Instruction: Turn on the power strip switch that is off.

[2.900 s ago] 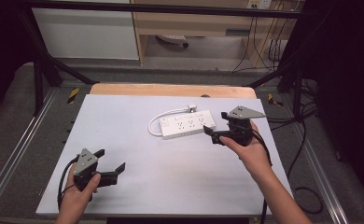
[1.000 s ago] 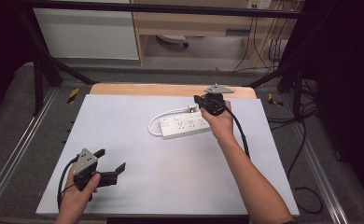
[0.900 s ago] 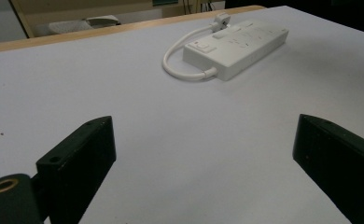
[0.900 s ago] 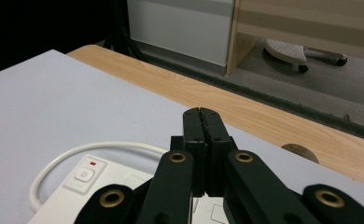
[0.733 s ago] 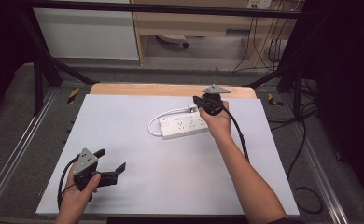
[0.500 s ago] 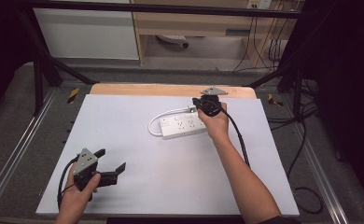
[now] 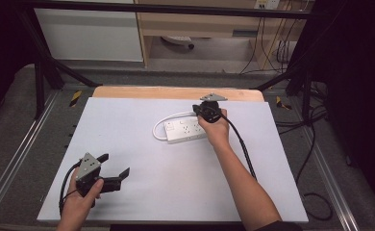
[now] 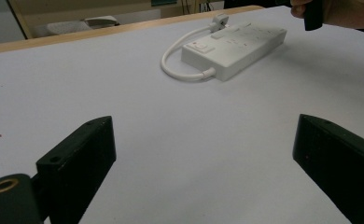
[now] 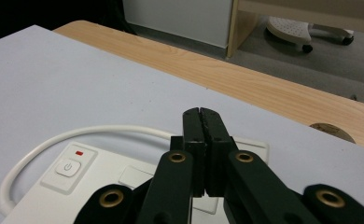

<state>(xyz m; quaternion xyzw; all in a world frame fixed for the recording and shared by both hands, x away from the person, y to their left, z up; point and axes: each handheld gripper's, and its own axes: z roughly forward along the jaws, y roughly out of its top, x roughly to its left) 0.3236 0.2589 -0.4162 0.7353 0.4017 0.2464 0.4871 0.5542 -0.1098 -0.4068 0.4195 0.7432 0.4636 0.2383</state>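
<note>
Layout, high view: a power strip (image 7: pixel 186 130) lies on the table (image 7: pixel 176 192), toward its far edge and right of centre. Its cord (image 7: pixel 168 119) loops from the strip's left end round behind it. The right gripper (image 7: pixel 201 109) stands over the strip's far right end. The left gripper (image 7: pixel 114 167) sits near the table's front left corner, well apart from the strip.
</note>
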